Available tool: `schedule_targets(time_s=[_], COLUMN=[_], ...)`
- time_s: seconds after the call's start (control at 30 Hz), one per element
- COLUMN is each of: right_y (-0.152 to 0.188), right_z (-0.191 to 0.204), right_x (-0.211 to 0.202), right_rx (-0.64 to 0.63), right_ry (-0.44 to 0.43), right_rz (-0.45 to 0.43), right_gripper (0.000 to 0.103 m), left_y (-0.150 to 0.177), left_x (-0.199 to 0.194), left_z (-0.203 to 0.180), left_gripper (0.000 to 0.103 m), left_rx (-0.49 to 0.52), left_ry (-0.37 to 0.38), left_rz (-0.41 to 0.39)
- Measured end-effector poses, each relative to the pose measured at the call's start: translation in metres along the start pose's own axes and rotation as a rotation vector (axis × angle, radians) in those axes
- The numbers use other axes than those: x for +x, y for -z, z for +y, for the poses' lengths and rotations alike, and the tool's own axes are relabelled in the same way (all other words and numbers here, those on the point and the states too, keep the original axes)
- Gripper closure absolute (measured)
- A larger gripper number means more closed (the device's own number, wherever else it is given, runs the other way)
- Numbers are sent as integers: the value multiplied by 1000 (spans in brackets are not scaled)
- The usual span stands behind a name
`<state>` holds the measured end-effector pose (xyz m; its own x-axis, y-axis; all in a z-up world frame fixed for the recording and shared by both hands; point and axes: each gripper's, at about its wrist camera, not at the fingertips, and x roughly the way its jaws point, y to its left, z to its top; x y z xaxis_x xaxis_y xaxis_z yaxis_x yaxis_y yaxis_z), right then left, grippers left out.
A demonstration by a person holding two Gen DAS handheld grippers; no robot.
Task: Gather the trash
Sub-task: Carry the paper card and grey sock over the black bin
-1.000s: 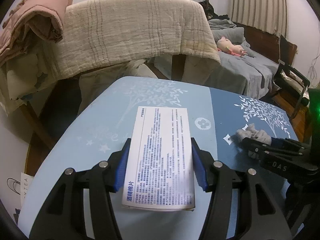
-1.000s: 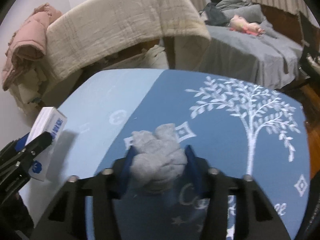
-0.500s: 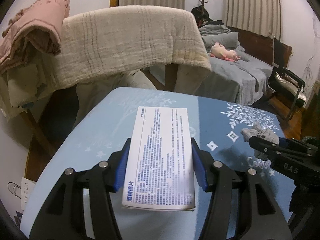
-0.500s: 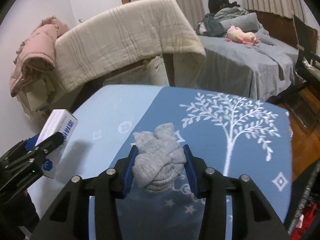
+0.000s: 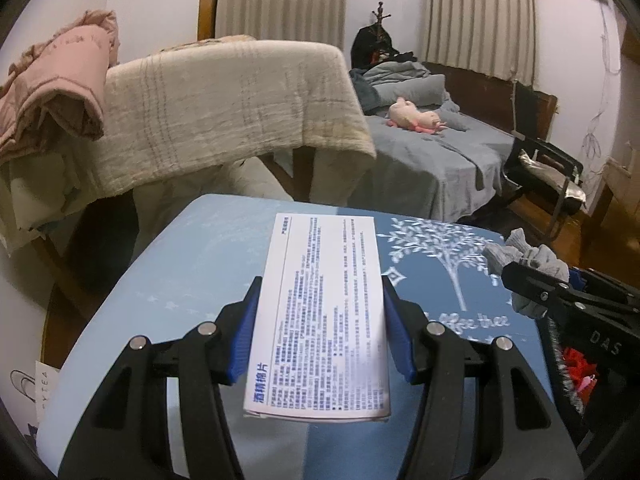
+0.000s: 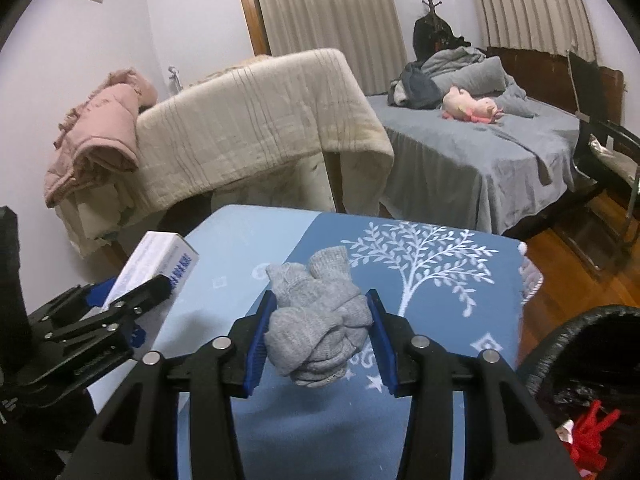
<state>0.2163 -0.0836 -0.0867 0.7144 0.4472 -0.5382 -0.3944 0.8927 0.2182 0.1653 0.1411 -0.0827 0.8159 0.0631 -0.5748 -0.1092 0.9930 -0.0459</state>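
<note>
Two pieces of trash are held above the counter (image 5: 192, 264), one in each hand-held gripper. The left hand-held gripper (image 5: 320, 320) pinches a flat white box (image 5: 324, 312) printed with blue and black text, its blue pads pressing on the box's two long edges. The box lies lengthwise along the fingers, its printed face up, and hangs clear of the counter's blue cloth. From the right wrist view the same box (image 6: 160, 264) shows end-on at the left, clamped in the left hand-held gripper (image 6: 128, 292).

The right hand-held gripper (image 6: 320, 336) is closed on a balled-up grey knitted cloth (image 6: 316, 316); the blue pads squeeze it from both sides and the bundle bulges out above and below them. In the left wrist view that cloth (image 5: 524, 260) shows at the right edge, held in the black fingers of the right hand-held gripper (image 5: 532, 280).

The counter carries a cloth in two tones of blue with a white tree pattern (image 6: 420, 256). At the lower right, beside the counter, stands a bin lined with a black bag (image 6: 576, 336), with something red inside it (image 6: 592, 428). Behind the counter a cream blanket (image 5: 224, 108) hangs over a piece of furniture, with a pink jacket (image 5: 60, 80) heaped at its left. Further back is a bed with a grey cover (image 6: 472, 148) and a pink soft toy (image 6: 472, 108) lying on it.
</note>
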Motion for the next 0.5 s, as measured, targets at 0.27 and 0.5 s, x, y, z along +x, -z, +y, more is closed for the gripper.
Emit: schedule_targets(time_s=[0.27,0.5], right_y=[4,12], right_z=[-13,-26], right_x=[-51,-91], right_rx=[2,14], right_ry=[14,32], right_rz=[-47,-83], right_gripper=[58,58], left_y=[-1,0], left_x=[-26,-48], left_z=[-32,-58], left_gripper=[49,49], left_rx=[26,46], left_ry=[42,81], left_rz=[-22,-44])
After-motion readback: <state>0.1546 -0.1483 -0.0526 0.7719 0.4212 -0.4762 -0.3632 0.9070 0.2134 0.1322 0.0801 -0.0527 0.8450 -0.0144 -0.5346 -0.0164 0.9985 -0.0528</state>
